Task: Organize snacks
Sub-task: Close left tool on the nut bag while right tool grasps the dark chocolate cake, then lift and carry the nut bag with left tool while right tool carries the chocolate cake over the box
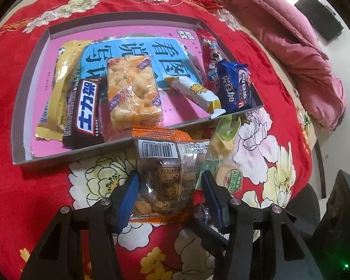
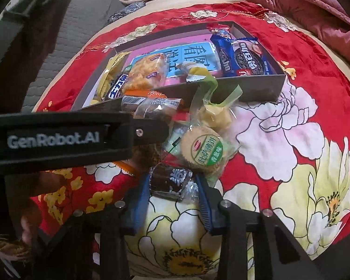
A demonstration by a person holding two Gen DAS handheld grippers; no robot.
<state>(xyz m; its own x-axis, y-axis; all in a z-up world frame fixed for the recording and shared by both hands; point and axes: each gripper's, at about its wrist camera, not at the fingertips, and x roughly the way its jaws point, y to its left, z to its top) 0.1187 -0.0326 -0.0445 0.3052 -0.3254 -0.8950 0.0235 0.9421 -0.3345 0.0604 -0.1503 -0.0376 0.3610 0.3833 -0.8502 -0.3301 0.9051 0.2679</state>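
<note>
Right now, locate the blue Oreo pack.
In the left wrist view, the blue Oreo pack lies in the grey tray's right end, beside the white-and-yellow bar.

At the bottom centre of the frame my left claw [image 1: 169, 194] has its blue fingers [image 1: 128, 196] on both sides of a clear snack pack with orange ends [image 1: 162, 175]. Above it, the grey tray [image 1: 21, 116] holds a chocolate bar [image 1: 85, 112] and a rice crisp pack [image 1: 133, 93].
</note>
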